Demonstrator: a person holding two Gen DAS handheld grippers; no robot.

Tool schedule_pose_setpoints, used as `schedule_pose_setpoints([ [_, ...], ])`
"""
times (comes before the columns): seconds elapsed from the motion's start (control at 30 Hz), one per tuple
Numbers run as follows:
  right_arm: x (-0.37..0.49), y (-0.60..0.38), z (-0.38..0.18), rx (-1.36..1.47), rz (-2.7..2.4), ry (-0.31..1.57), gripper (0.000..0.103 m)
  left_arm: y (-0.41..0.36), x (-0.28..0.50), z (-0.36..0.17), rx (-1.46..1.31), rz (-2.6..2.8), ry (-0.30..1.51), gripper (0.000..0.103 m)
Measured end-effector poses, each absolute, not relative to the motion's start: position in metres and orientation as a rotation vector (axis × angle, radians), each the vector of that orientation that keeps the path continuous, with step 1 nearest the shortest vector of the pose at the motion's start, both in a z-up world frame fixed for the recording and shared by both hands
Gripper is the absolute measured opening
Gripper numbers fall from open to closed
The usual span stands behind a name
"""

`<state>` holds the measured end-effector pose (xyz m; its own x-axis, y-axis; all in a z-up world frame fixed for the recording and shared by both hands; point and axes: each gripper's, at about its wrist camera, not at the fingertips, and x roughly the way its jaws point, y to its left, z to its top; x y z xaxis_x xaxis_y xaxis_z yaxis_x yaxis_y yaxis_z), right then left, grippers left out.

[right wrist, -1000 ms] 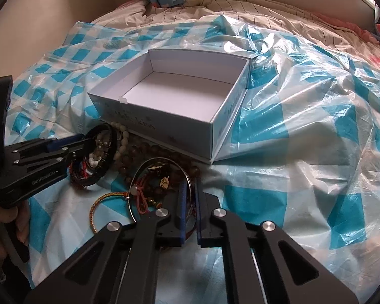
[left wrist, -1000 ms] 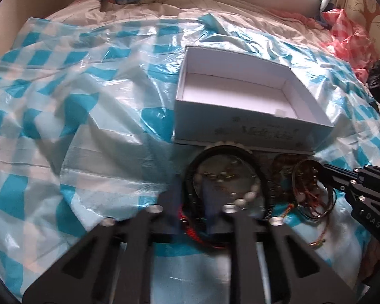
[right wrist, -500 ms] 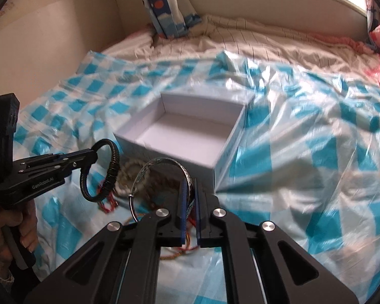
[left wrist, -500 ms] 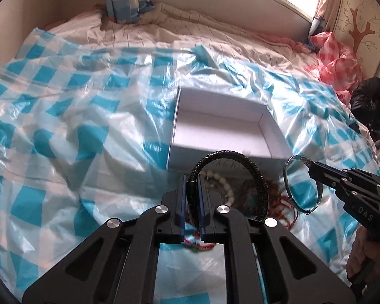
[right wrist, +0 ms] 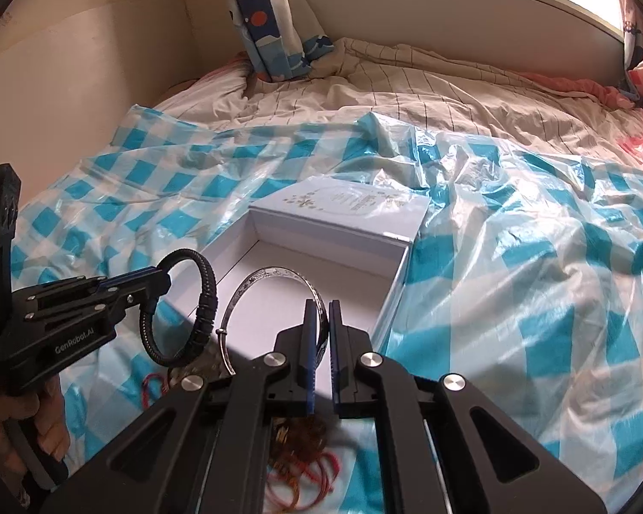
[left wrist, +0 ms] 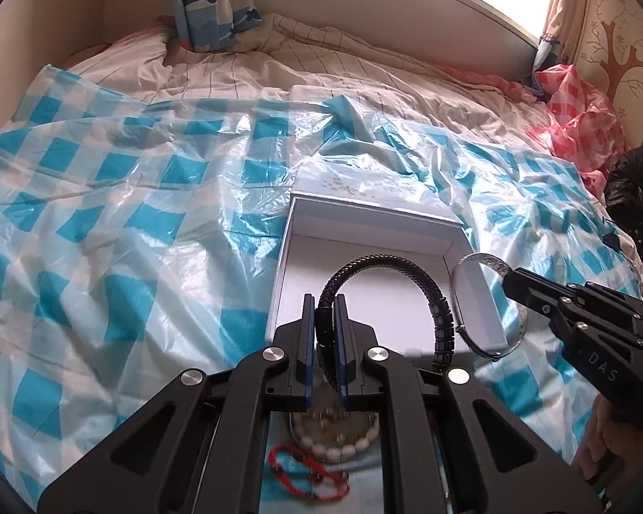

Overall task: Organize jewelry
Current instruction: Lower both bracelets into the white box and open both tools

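Black braided bracelet (left wrist: pixel 386 265) pinched at one end between the narrow jaws of the left gripper (left wrist: pixel 323 321), standing up as an open loop above the near part of the white box (left wrist: pixel 476 300). Silver bangle (right wrist: pixel 274 276) gripped on edge in the nearly closed jaws of the right gripper (right wrist: pixel 320 308), hanging over the box's near right side, just beside the black loop and apart from it.

To do the drop well: bring each piece fully over the bare white floor of the box, not over a wall. Lower before letting go, since a rigid hoop released from height probably rolls or bounces on cardboard. Tip the bangle flat first. Release one side at a time, so as not to knock loop against hoop. Mind the light box on the slippery blue-checked plastic sheet (left wrist: pixel 150 214) over the bed; likely to slide if nudged.

Bracelet thick and matte, woven for most of its arc, with a segmented stretch down one side; seemingly springy rather than limp. Bangle thin and bright, finely patterned on its band. Box empty, lid (right wrist: pixel 343 203) lying at its far side. Pale bead bracelet (left wrist: pixel 334 449) and red cord (left wrist: pixel 308 475) on the sheet below the left gripper, not yet boxed.
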<state>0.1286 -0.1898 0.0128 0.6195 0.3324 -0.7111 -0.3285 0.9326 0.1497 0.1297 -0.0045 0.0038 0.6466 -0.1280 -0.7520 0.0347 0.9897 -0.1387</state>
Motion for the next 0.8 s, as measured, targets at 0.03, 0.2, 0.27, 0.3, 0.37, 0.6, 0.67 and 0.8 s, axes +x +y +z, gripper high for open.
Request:
schedule_pose_setpoints([
  [0.03,0.133,-0.188,0.012,0.003,0.378,0.82,0.006,-0.005,0.133,0.003,-0.116,-0.09,0.863,0.007],
  [0.2,0.161,-0.18,-0.004,-0.012,0.356,0.842,0.006,-0.006,0.153,-0.008,-0.107,-0.078,0.876,0.007],
  [0.27,0.169,-0.18,-0.013,-0.009,0.35,0.86,0.006,-0.007,0.16,-0.014,-0.1,-0.076,0.887,0.008],
  [0.3,0.171,-0.18,-0.017,-0.007,0.352,0.867,0.006,-0.008,0.162,-0.015,-0.098,-0.076,0.89,0.008],
  [0.37,0.175,-0.178,-0.023,-0.01,0.353,0.876,0.008,-0.01,0.167,-0.021,-0.091,-0.074,0.905,0.008],
  [0.6,0.175,-0.186,-0.018,0.011,0.32,0.869,0.029,-0.004,0.158,-0.021,-0.077,-0.053,0.915,0.008],
  [0.67,0.17,-0.195,-0.009,0.03,0.316,0.859,0.029,0.001,0.148,-0.016,-0.071,-0.045,0.91,0.008],
  [0.8,0.15,-0.21,0.008,0.053,0.315,0.846,0.03,0.009,0.125,-0.011,-0.058,-0.041,0.916,0.008],
])
